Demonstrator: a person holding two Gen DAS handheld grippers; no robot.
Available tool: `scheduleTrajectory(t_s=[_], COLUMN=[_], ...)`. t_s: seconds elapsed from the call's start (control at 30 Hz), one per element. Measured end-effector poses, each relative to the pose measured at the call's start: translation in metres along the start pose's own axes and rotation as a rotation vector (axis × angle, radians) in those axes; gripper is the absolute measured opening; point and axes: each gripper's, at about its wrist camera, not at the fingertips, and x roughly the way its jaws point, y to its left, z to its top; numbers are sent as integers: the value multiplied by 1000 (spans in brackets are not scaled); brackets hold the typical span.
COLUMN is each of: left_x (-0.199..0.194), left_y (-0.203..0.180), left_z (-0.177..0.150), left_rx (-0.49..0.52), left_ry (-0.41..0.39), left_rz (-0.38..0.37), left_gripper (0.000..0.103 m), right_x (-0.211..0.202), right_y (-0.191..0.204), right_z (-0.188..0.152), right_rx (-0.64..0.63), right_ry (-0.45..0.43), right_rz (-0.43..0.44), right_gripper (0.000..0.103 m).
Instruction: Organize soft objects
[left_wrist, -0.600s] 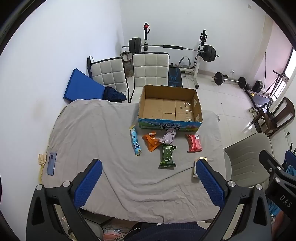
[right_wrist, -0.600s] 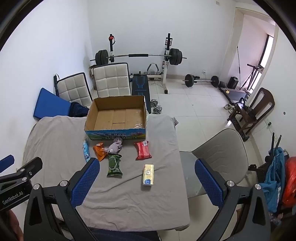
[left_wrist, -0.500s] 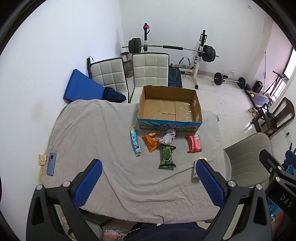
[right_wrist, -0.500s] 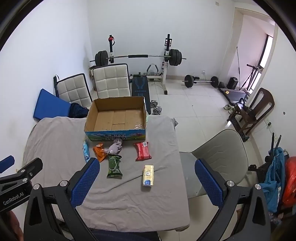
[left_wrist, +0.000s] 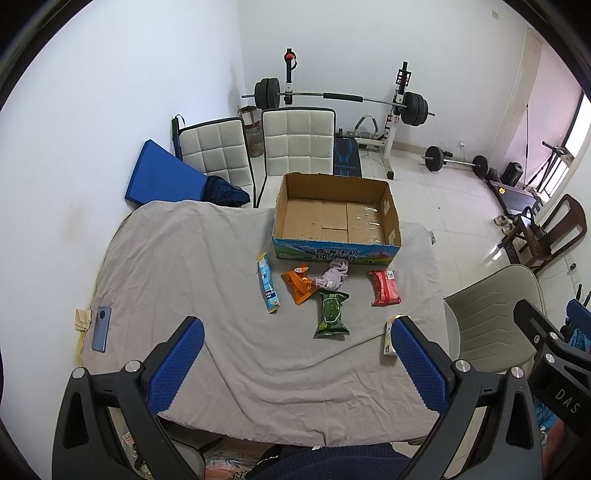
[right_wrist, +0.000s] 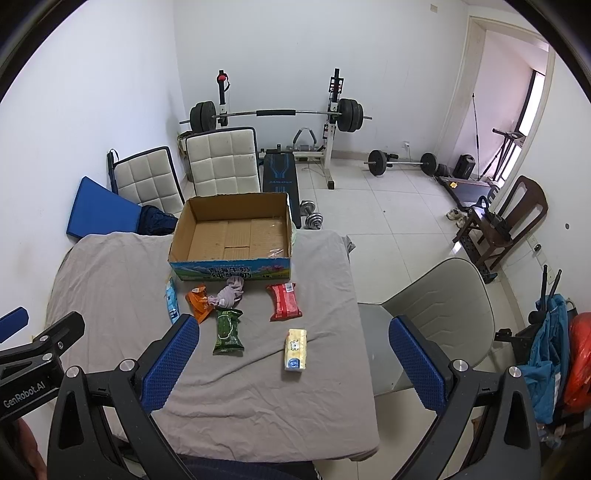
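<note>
Both views high, forward-down — sharing table (left_wrist: 192, 258).

Your left gripper (left_wrist: 297, 363) has a black angular frame with triangular cut-outs, and each finger is faced with a blue knurled pad (left_wrist: 176, 363). Round silver screws (left_wrist: 133, 366) sit on the frame just behind the pads. Your right gripper (right_wrist: 291, 363) is built the same way: black frame, blue textured pads (right_wrist: 417, 363), silver screws. Its body carries white "DAS" lettering (left_wrist: 567, 400); the left gripper's body reads "GenRobot.AI" (right_wrist: 23, 396). Below the frames, you wear dark navy clothing (left_wrist: 332, 463).
</note>
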Motion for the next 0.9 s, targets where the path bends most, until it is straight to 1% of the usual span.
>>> scheduleTrajectory(t_s=[0.57,0.63,0.8,0.83,0.9], left_x=[-8,-8,-9,-9,-9], left_y=[-3,-4,-4,-4,-4], left_z=[3,4,4,4,4], left_rx=[2,1,2,2,2], left_ry=[-19,-19,-21,-21,-21], left_rz=[-1,-1,-1,-1,-4], left_gripper=[103,103,103,103,103], right_x=[-4,-4,-6,-6,-6], right_y=[-4,-4,-6,-6,-6], right_z=[3,3,5,5,7], right_rx=[9,9,12,10,13], right_ry=[-52,-46,-69,-56,-59], right_rz=[-2,-1,2,1,4], right_gripper=[103,103,103,103,103])
